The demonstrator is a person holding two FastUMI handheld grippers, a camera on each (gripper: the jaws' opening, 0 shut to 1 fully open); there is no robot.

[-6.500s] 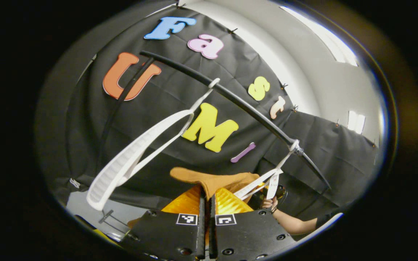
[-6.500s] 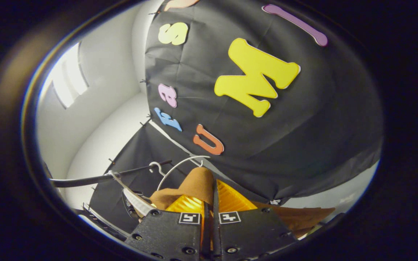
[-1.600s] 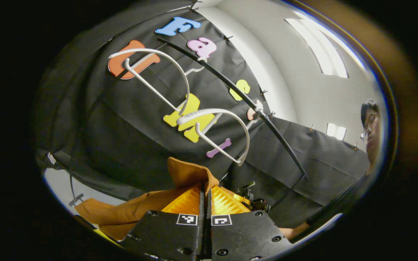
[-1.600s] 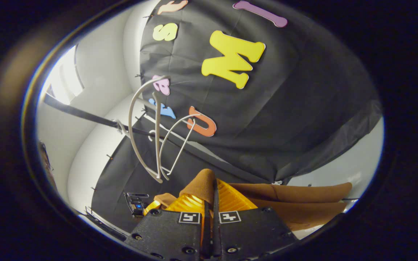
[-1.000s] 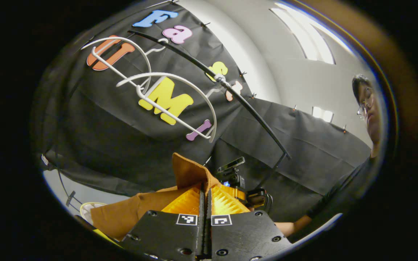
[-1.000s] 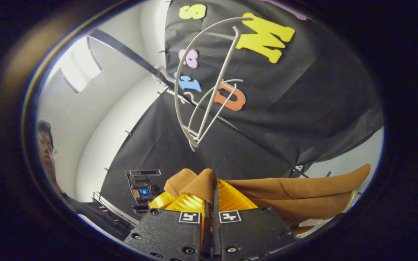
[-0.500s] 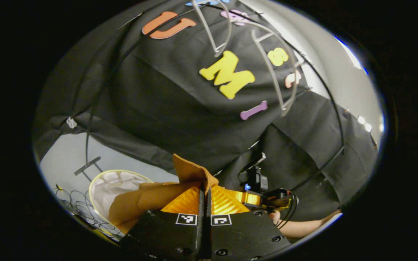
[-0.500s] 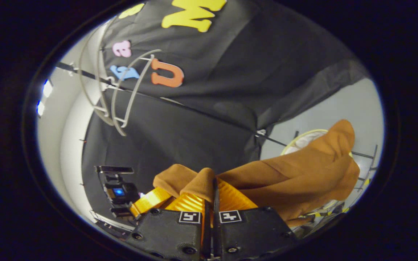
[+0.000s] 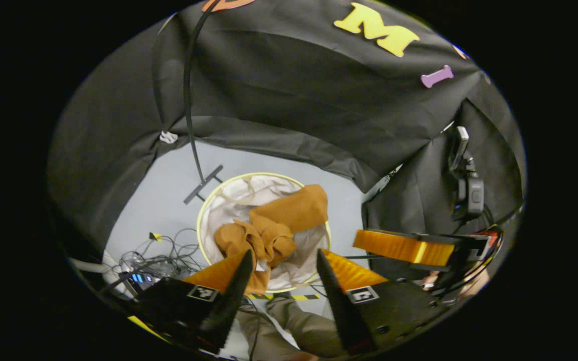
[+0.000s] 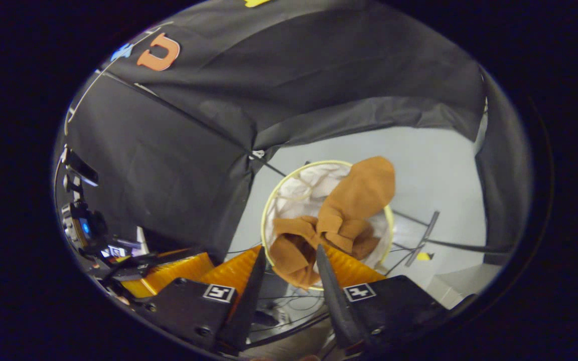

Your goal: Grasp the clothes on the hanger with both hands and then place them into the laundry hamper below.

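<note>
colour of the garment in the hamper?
Plain brown garment, no pattern; clearest in the right gripper view, lying in the hamper.

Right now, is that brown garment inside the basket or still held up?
Inside. The brown garment lies crumpled in the laundry hamper, one part draped over its rim. Both claws, left and right, are open above it.

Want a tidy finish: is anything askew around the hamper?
Yes: the brown garment lies bunched in the hamper, but one end drapes over its rim rather than sitting fully inside.
</note>
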